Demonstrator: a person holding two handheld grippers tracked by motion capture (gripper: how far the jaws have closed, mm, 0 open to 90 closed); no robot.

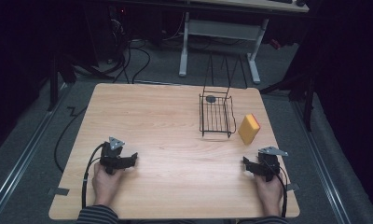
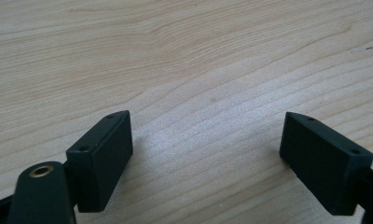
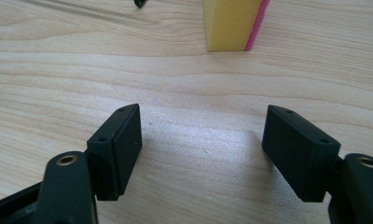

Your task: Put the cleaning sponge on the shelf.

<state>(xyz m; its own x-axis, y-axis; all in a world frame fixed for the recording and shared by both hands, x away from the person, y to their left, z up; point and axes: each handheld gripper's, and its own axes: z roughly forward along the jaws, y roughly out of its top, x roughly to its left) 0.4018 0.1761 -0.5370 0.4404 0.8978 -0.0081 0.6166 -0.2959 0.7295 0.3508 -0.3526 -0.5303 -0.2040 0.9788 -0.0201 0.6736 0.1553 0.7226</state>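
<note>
A yellow sponge (image 1: 249,129) with a pink back stands on edge near the table's right side, beside a black wire basket (image 1: 216,115). The sponge (image 3: 231,23) also shows ahead of my right gripper (image 3: 202,137), whose jaws stand wide apart with bare wood between them. In the high view my right gripper (image 1: 248,163) rests low on the table's right front, a hand behind it. My left gripper (image 1: 131,159) lies at the left front in the other hand. Its jaws are open too, and my left gripper (image 2: 208,142) has nothing between them.
The wooden table (image 1: 156,121) has a small dark round object (image 1: 210,98) in the far end of the basket. Beyond the table are a white desk frame (image 1: 219,32), cables on the grey floor and dark curtains at both sides.
</note>
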